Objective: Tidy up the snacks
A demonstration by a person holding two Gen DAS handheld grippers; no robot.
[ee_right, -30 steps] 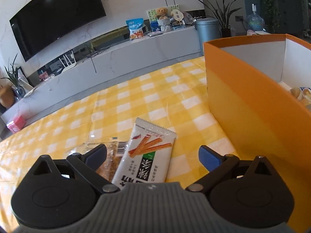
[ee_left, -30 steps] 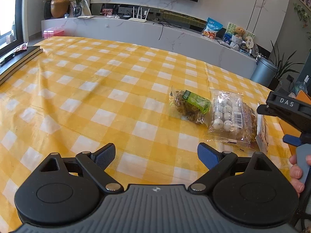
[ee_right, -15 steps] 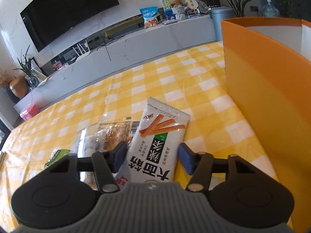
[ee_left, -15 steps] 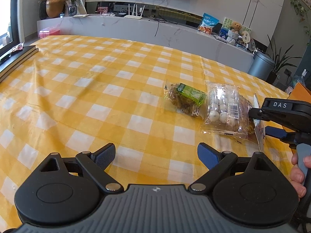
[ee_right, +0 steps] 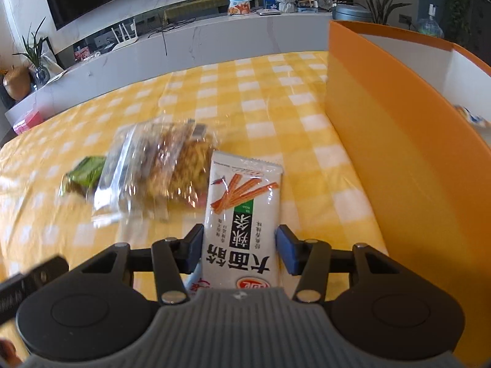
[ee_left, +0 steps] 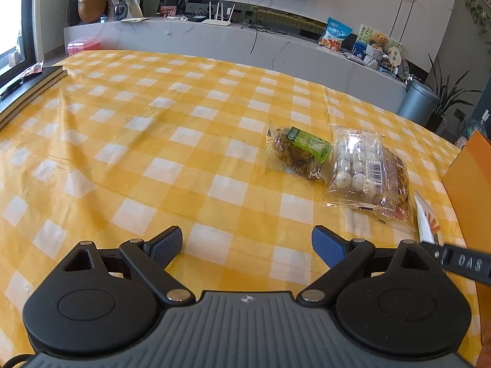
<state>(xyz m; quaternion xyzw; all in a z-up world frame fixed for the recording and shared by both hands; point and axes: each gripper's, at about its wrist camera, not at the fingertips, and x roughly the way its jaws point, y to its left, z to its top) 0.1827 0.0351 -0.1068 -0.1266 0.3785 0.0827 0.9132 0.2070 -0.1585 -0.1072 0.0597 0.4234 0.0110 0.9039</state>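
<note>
Right gripper (ee_right: 239,247) jaws have narrowed since a second ago, now pinching the white spicy-stick packet (ee_right: 244,211) | left gripper (ee_left: 247,243) jaws spread, nothing between | orange box (ee_right: 399,141) right of right jaws

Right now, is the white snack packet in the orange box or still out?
Out. The white packet sits between the right gripper's fingers over the checked cloth, beside the orange box's outer wall.

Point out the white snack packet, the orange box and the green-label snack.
white snack packet (ee_right: 242,214): right wrist view, printed front.
orange box (ee_right: 399,165): right wrist view, outer side wall.
green-label snack (ee_left: 307,145): left wrist view, green label.
</note>
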